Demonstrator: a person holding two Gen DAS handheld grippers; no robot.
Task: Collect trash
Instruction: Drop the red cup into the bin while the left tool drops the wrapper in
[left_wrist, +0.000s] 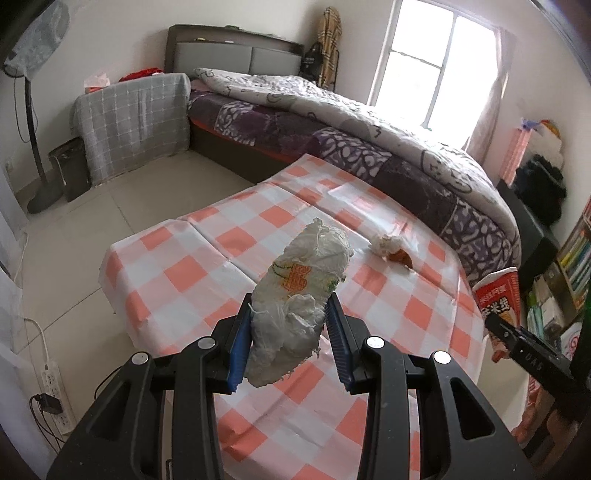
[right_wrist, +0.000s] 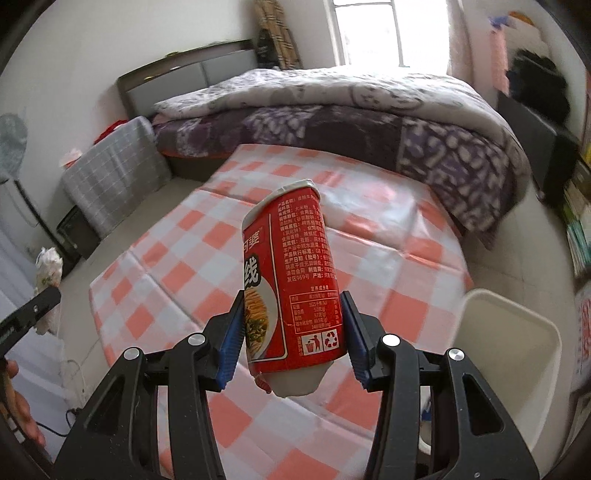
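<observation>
**K:** Blue pads up close on both tools. Left gripper (left_wrist: 291, 328) is clamped on a crumpled white wad (left_wrist: 303, 291), looks like a balled-up bag or wrapper with an orange and green print, held clear above the checked tablecloth (left_wrist: 177, 273). Right gripper (right_wrist: 293, 332) is squeezing a red noodle cup (right_wrist: 291, 280), also lifted off the table.

**M:** So both loaded. Which step?

**K:** Carry-and-drop, I'd say. Pickups look done for these two. White bin (right_wrist: 509, 354) sits just beside the table on the right, near the right tool. Next move calls for swinging the cup over its opening and releasing, then the wad follows. Cup is dented where the pads bite, so it may hang on one pad on release.

**M:** Anything left?

**K:** One small scrap (left_wrist: 391, 249) out on the cloth, whitish with a brown bit, well apart from both grippers. Needs another trip.

**M:** Readable text?

**K:** Cup is Chinese print: "阿婆" and "线" large on the front, a panel starting "产品名称", a nutrition table, and bin-man and recycling icons near the base. Left view shows "米线" on the cup. Wad's print is unreadable. Right tool's body shows "UA6", I think.
</observation>
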